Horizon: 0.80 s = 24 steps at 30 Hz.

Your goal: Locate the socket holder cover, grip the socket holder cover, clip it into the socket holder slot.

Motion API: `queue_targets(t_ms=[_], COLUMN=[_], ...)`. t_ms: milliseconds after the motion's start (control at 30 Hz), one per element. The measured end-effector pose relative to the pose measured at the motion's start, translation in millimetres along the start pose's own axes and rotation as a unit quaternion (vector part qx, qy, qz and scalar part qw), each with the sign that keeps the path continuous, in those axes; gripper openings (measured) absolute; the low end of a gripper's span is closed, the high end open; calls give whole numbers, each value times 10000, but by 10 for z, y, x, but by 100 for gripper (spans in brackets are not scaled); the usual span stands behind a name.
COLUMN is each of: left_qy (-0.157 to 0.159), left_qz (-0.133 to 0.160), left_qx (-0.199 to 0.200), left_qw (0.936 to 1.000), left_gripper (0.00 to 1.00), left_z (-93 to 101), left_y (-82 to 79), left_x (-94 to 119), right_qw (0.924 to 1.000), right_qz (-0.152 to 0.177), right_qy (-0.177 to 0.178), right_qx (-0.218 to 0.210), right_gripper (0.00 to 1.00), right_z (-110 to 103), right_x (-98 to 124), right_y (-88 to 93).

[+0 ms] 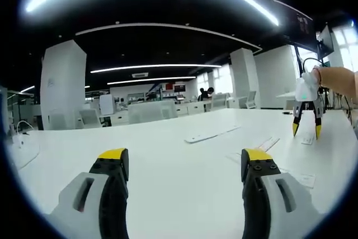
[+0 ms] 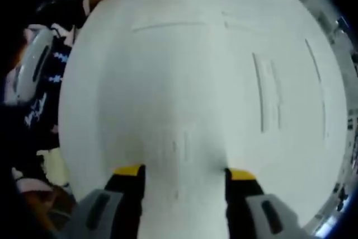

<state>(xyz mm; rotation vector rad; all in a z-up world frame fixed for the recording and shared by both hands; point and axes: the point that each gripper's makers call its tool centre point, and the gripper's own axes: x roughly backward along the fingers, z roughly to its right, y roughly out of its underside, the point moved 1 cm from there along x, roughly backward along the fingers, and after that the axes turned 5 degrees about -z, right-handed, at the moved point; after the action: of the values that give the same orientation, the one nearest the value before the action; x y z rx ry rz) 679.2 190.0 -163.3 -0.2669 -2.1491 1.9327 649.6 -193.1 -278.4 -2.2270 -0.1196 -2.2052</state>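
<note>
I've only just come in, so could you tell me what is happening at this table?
A person is working over a white table with a hand-held gripper in each hand. The left one hovers low, open and empty. The right one, also open and empty, points down at flat white strips lying on the table. Nothing is gripped yet.

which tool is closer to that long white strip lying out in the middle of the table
Left. The left tool faces the long white strip across a stretch of bare table. The right tool hangs above the table, off to the strip's side, probably slightly farther.
</note>
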Motion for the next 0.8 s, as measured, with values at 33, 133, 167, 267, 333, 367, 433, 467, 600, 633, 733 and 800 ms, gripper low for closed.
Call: queue_targets(t_ms=[33, 133, 167, 267, 333, 367, 433, 467, 600, 633, 733, 800], left_qy=[4, 13, 13, 9, 9, 14, 18, 19, 12, 15, 26, 40], left_qz=[-7, -53, -59, -57, -76, -86, -102, -104, -99, -107, -117, -129], left_qx=[-17, -50, -52, -45, -51, -50, -53, -56, -60, -64, -62, -61], left_qw=[10000, 10000, 10000, 10000, 10000, 9999, 9999, 9999, 9999, 9999, 9999, 9999], left_gripper=[82, 81, 81, 81, 81, 81, 81, 81, 81, 81, 81, 81], left_z=[10, 22, 22, 22, 26, 31, 38, 38, 34, 33, 33, 35], left_y=[4, 23, 26, 31, 42, 48, 57, 58, 59, 62, 66, 71], left_x=[-1, -8, -9, -10, -11, -12, -12, -11, -7, -9, -12, -15], right_qw=[10000, 10000, 10000, 10000, 10000, 10000, 10000, 10000, 9998, 9998, 9998, 9997], right_qz=[-14, -16, 3, 48, 53, 48, 39, 27, -27, -30, -44, -56], right_qy=[2, 0, -1, 2, 3, 7, 8, 9, 9, 10, 11, 11], right_qx=[3, -2, -3, 11, 14, 29, 51, 67, 180, 178, 210, 229], right_gripper=[59, 59, 59, 59, 58, 58, 57, 55, 50, 50, 46, 44], right_z=[4, 6, 6, 0, -4, -2, -1, -1, -7, -8, -21, -30], right_x=[1, 2, 3, 2, 1, 1, 1, 1, 9, 9, 11, 13], right_y=[1, 4, 6, 7, 8, 9, 11, 12, 18, 17, 19, 20])
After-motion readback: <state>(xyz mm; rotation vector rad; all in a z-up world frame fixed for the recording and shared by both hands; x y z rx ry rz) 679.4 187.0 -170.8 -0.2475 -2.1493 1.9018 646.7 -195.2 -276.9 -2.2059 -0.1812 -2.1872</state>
